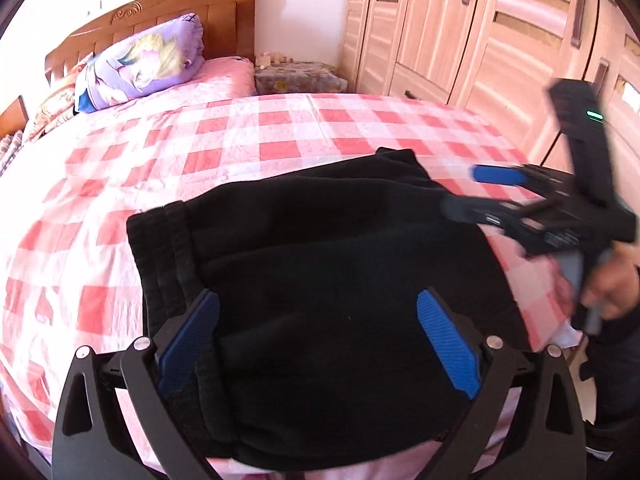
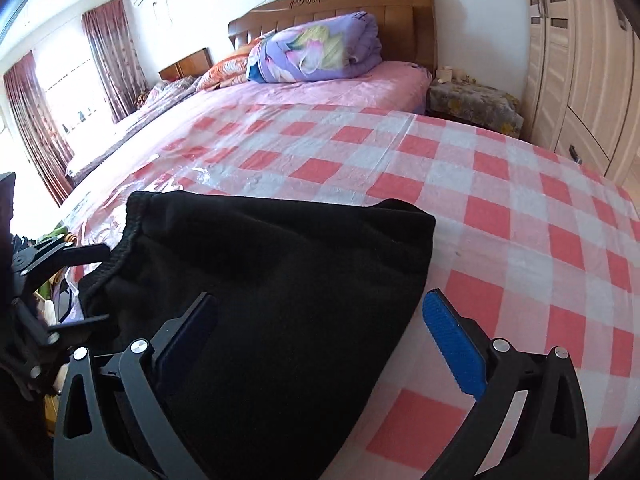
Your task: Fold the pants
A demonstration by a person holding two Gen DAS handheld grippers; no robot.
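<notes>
Black pants [image 1: 320,248] lie folded into a compact bundle on the red-and-white checked bed cover [image 1: 248,136], with the ribbed waistband [image 1: 168,248] at the left. My left gripper [image 1: 318,296] hovers open over the near part of the bundle, its blue pads [image 1: 448,344] wide apart and fabric showing between them. In the right wrist view the pants [image 2: 272,280] fill the lower left. The right gripper [image 2: 320,296] is open, straddling the bundle's right edge. It shows blurred in the left wrist view [image 1: 480,192], held by a hand [image 1: 612,288]. The left gripper [image 2: 100,282] sits by the waistband.
A rolled purple quilt [image 2: 316,52] and pillows lie against the wooden headboard [image 2: 344,4]. A cloth-covered nightstand [image 2: 476,108] and a tall wooden wardrobe [image 2: 580,60] stand right of the bed. Curtained windows [image 2: 36,128] are at the left. Checked cover stretches beyond the pants.
</notes>
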